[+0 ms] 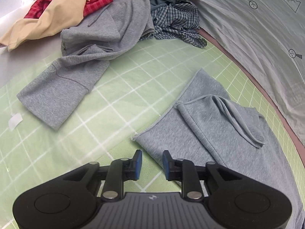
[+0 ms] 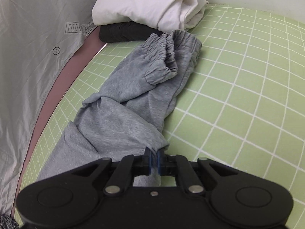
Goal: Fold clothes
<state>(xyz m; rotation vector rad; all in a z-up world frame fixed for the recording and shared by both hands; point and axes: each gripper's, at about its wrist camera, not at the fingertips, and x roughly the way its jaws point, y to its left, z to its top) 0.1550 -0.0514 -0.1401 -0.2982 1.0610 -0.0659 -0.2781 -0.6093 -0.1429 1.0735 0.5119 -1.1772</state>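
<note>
right tongs [image 2: 154,161] pinching the grey sweatpants [image 2: 129,103], left tongs [image 1: 152,164] spread open just above the green grid bench [image 1: 114,103]

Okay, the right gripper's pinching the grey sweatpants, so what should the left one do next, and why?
Probably ease the left gripper forward and close on the hem corner of the grey sweatpants. It hangs open just short of that edge, while the right gripper is already shut on the twisted fabric, so a second grip would let the legs be pulled straight.
</note>
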